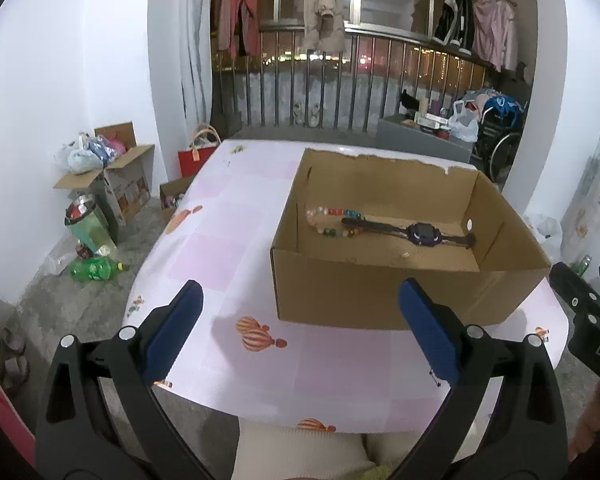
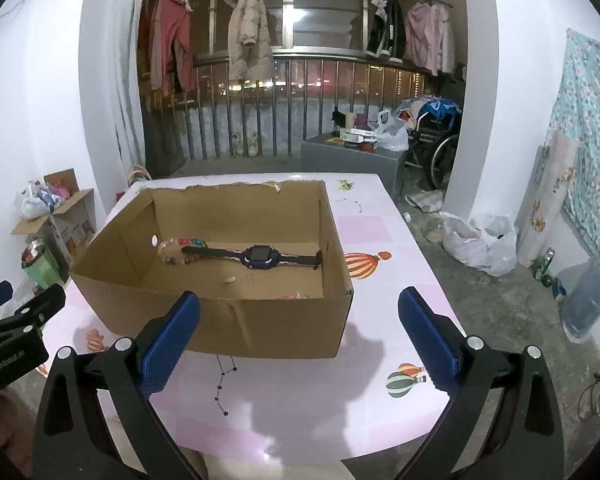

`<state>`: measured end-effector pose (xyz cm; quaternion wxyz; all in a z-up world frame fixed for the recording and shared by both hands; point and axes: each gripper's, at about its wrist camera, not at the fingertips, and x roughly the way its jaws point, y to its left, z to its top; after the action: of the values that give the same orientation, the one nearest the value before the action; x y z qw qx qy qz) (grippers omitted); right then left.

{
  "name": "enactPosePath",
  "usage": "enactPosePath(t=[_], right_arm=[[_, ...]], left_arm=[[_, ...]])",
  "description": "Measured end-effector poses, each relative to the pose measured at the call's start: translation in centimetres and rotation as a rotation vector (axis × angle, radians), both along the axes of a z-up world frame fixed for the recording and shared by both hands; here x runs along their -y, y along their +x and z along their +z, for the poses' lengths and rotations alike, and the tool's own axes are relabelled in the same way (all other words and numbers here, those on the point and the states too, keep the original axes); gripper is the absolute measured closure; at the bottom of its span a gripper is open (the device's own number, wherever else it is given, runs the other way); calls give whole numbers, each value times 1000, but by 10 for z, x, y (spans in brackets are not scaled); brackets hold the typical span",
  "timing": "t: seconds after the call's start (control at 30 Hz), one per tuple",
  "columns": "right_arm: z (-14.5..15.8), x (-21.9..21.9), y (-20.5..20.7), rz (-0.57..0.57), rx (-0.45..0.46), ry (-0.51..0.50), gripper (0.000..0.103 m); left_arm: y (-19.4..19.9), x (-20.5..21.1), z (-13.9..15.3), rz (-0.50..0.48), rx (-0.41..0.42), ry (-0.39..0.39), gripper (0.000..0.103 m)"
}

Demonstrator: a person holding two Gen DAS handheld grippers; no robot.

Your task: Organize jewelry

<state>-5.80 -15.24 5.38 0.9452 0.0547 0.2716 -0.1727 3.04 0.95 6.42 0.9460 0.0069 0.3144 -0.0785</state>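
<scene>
An open cardboard box (image 1: pixel 400 296) stands on the pink patterned table (image 1: pixel 228 240); it also shows in the right wrist view (image 2: pixel 268 328). Inside lie a purple watch with a dark strap (image 1: pixel 422 234) (image 2: pixel 258 257), a string of coloured beads (image 1: pixel 332 220) (image 2: pixel 176 250) partly under the strap, and a small pale piece (image 1: pixel 405 256) (image 2: pixel 230 280). My left gripper (image 1: pixel 300 320) is open and empty above the table's near edge, left of the box front. My right gripper (image 2: pixel 300 328) is open and empty, just short of the box's front right corner.
The right gripper's body shows at the right edge of the left wrist view (image 1: pixel 592 320); the left one shows at the left edge of the right wrist view (image 2: pixel 16 332). Cardboard boxes, bags and bottles (image 1: pixel 100 200) sit on the floor to the left. A plastic bag (image 2: pixel 480 244) and a water jug (image 2: pixel 588 300) lie on the right.
</scene>
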Motion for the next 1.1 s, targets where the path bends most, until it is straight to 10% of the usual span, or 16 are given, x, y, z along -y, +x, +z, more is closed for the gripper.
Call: enactPosePath(t=[1.1], right_arm=[[-19,14,13,-30,-79,19,6]], left_arm=[[14,3,-7,-17,-33,29,8]])
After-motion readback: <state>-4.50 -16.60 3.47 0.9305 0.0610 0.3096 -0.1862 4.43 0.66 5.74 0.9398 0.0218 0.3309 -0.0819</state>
